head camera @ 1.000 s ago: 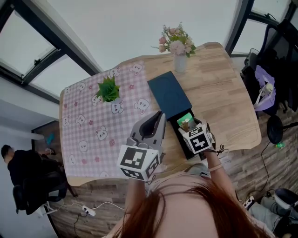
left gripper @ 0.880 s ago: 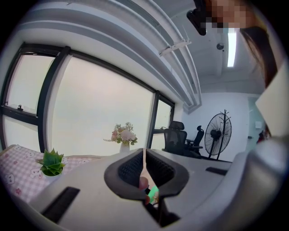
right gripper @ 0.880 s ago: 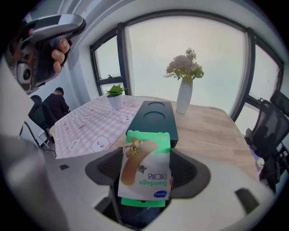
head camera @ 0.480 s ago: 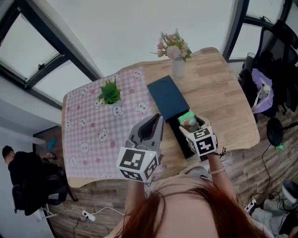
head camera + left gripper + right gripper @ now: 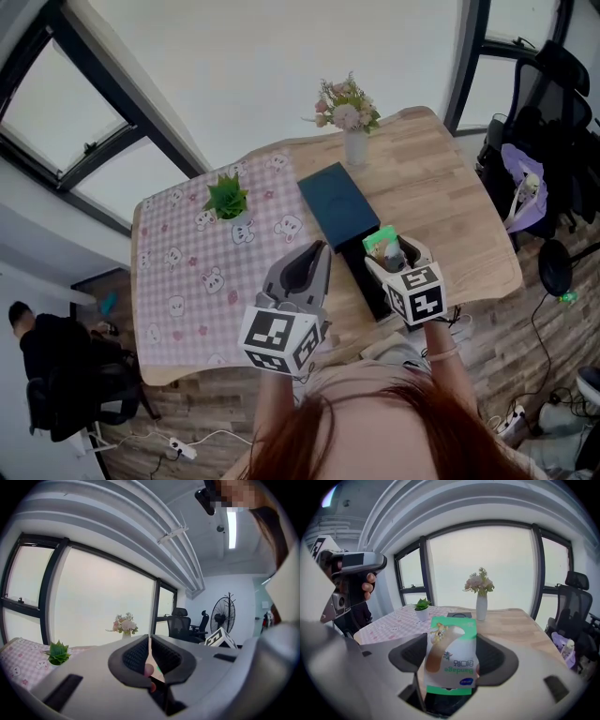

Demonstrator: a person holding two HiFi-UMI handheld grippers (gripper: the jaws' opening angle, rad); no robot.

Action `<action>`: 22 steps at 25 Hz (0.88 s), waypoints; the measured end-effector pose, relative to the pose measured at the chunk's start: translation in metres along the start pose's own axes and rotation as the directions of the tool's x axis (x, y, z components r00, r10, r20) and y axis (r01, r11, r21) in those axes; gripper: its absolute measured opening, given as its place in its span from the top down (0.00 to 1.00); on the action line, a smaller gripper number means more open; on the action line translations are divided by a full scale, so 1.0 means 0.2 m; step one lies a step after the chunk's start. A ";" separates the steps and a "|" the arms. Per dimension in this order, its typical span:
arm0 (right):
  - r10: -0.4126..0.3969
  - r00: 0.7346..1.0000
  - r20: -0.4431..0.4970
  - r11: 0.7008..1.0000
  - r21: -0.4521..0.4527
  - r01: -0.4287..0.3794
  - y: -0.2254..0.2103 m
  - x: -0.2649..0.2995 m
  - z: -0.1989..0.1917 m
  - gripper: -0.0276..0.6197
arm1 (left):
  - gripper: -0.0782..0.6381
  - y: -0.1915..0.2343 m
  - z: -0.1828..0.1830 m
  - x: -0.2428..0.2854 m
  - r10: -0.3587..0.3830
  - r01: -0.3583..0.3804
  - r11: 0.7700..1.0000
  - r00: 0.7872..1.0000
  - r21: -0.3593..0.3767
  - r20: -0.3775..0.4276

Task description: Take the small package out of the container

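Gripping the small package [image 5: 450,644] upright in the right claw [image 5: 452,663] (green-and-white, print upside down to its camera), raised over the open dark container [image 5: 368,281] on the wooden surface [image 5: 450,206], with the left claw [image 5: 149,654] pressed together on nothing, just beside.

On your right gripper [image 5: 451,654] the shell is smooth matt grey plastic, the pads [image 5: 410,656] dark and ribbed. The small package [image 5: 451,641] looks like glossy printed film. The table [image 5: 441,187] is pale grained wood, partly under checked cloth [image 5: 187,281]; the container [image 5: 337,202] is matt.
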State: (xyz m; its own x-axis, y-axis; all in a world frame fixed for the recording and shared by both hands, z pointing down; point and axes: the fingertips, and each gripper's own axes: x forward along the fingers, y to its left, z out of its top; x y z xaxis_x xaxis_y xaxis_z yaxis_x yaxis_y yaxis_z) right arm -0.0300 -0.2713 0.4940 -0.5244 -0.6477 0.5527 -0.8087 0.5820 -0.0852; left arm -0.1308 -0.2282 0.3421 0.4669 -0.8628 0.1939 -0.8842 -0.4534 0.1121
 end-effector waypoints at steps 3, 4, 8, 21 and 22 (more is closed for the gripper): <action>-0.012 0.999 0.031 1.000 0.005 0.012 0.01 -0.05 0.02 0.46 | 0.86 -0.02 -0.01 -0.04 -0.003 0.003 1.000 1.000 0.005 0.004; -0.017 0.999 0.040 1.000 0.006 0.016 0.02 -0.07 0.02 0.46 | 0.86 -0.03 -0.01 -0.06 -0.004 0.004 1.000 1.000 0.006 0.005; -0.030 0.996 0.084 1.000 0.010 0.029 0.05 -0.15 0.05 0.46 | 0.86 -0.04 -0.02 -0.13 -0.003 0.003 1.000 1.000 0.004 0.010; -0.080 0.972 0.220 0.996 -0.028 0.088 0.20 -0.36 0.12 0.46 | 0.86 -0.04 -0.09 -0.37 0.034 -0.033 0.999 0.999 -0.031 0.033; -0.080 0.970 0.229 0.995 -0.033 0.090 0.21 -0.37 0.13 0.46 | 0.86 -0.04 -0.10 -0.38 0.038 -0.037 0.999 0.999 -0.033 0.037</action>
State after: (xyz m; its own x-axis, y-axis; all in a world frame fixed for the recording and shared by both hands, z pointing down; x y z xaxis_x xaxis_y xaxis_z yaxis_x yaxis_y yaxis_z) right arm -0.0317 -0.2117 0.4275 -0.5046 -0.7876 0.3536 -0.8434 0.5372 -0.0072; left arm -0.1592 -0.1548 0.3457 0.4322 -0.8871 0.1621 -0.9001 -0.4135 0.1370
